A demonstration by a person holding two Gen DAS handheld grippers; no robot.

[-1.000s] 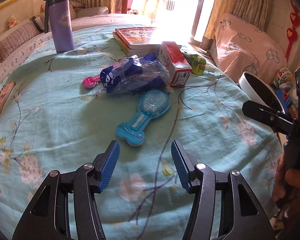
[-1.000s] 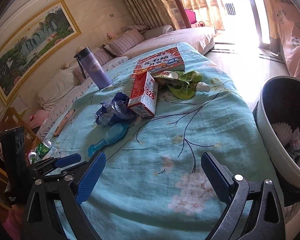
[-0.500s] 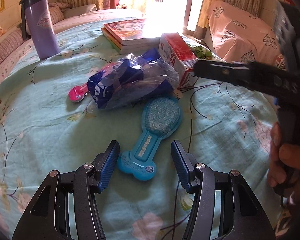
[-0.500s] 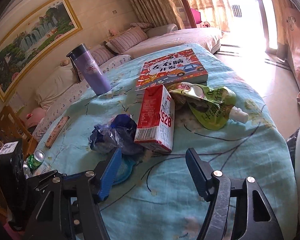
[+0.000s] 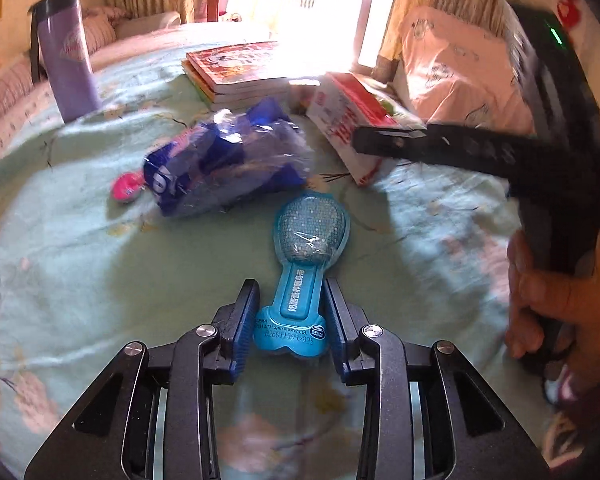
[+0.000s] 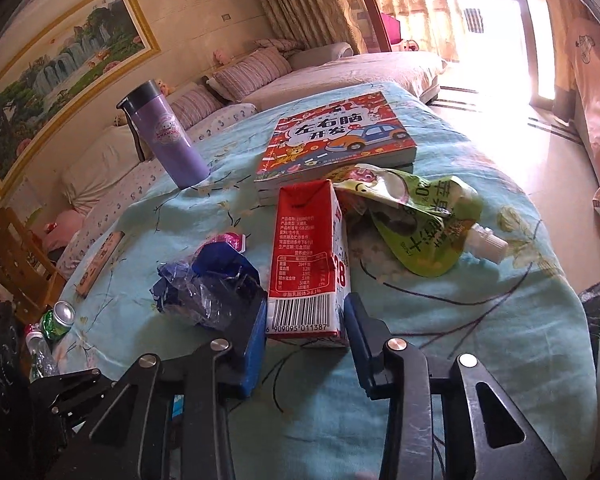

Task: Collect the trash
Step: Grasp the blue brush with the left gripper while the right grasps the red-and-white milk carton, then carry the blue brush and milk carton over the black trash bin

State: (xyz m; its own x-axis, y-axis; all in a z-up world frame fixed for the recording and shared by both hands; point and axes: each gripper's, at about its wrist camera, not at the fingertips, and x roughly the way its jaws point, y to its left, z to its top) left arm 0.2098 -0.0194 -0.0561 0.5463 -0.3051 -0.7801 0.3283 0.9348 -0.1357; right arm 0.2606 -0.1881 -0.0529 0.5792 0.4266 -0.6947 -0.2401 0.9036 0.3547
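The left gripper (image 5: pixel 290 318), jaws just closing, pinches the blue wrapper (image 5: pixel 300 276); bare tablecloth (image 5: pixel 80 280) spreads toward nine o'clock. The right gripper (image 6: pixel 305 338), also closing, clamps the red carton (image 6: pixel 306 264), crumpled bag (image 6: pixel 212 288) touching at nine o'clock, table edge near three.

Window glare — blurred, warped edges
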